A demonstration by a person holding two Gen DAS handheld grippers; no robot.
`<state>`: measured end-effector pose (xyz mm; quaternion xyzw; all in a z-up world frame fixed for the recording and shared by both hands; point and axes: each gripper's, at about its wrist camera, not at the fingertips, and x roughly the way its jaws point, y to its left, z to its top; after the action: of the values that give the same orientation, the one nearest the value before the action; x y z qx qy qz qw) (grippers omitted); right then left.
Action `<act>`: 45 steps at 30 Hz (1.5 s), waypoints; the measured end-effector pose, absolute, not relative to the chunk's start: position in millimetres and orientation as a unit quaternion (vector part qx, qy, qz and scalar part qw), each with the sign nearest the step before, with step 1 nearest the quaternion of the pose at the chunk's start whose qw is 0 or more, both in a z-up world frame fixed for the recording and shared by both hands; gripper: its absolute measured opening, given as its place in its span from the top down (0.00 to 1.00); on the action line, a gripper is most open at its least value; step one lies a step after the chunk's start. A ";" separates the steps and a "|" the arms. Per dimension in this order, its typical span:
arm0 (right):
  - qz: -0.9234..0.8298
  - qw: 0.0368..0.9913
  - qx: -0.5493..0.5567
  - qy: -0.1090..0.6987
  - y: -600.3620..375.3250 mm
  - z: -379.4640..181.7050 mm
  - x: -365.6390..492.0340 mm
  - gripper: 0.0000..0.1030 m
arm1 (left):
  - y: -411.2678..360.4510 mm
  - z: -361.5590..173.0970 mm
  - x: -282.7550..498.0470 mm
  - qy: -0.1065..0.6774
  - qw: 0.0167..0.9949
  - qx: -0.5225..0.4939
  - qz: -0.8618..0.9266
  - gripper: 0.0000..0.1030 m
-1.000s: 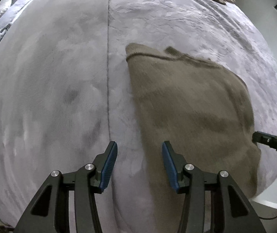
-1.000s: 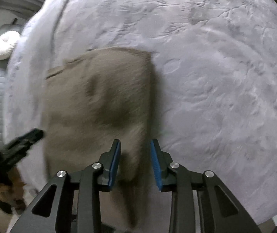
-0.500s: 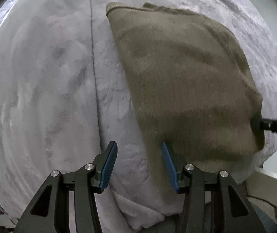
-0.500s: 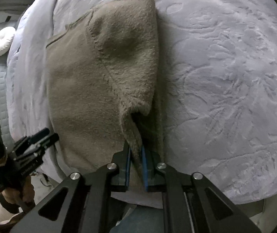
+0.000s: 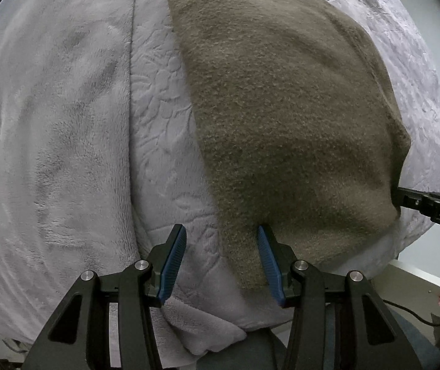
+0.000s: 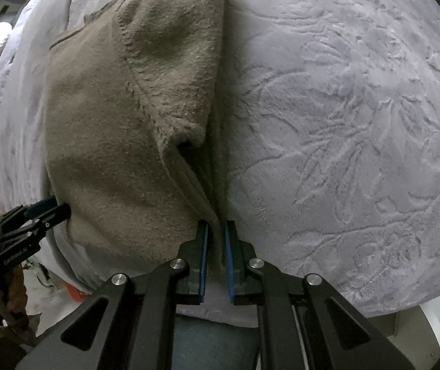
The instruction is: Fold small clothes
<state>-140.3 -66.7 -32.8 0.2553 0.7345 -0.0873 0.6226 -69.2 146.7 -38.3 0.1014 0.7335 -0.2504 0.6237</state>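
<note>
We see a fuzzy brown garment (image 5: 287,117) lying flat near the front edge of the soft grey blanket (image 6: 358,117). Our right gripper (image 6: 216,248) has just squeezed together on its near corner — the cloth is pinched tight. Our left gripper (image 5: 221,260) stands half apart over the other corner, holding nothing.

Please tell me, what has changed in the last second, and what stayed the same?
The right gripper has just closed on the near edge of the brown fleece garment and lifted a ridge in it. Both grippers came nearer to it. The left gripper stayed open, straddling its edge on the grey plush blanket.
</note>
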 end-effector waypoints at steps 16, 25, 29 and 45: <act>-0.094 0.622 0.289 0.722 -81.9 -23.9 -155.3 0.89 | 143.5 -37.3 -71.5 0.732 0.628 0.102 -0.245 0.51; -0.083 0.658 0.374 0.648 -106.9 9.7 -143.6 0.89 | 144.3 -35.8 -74.3 0.731 0.631 0.099 -0.241 0.51; -0.064 0.662 0.397 0.633 -110.3 4.3 -128.8 0.89 | 145.6 -33.2 -75.5 0.729 0.633 0.097 -0.240 0.51; -0.097 0.646 0.314 0.689 -114.5 1.4 -142.3 0.90 | 148.5 -32.1 -70.9 0.732 0.632 0.098 -0.235 0.51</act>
<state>-142.3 -114.5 1.4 0.3137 0.6887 -0.0970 0.6464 -70.9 148.5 -32.1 0.0975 0.7319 -0.2348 0.6322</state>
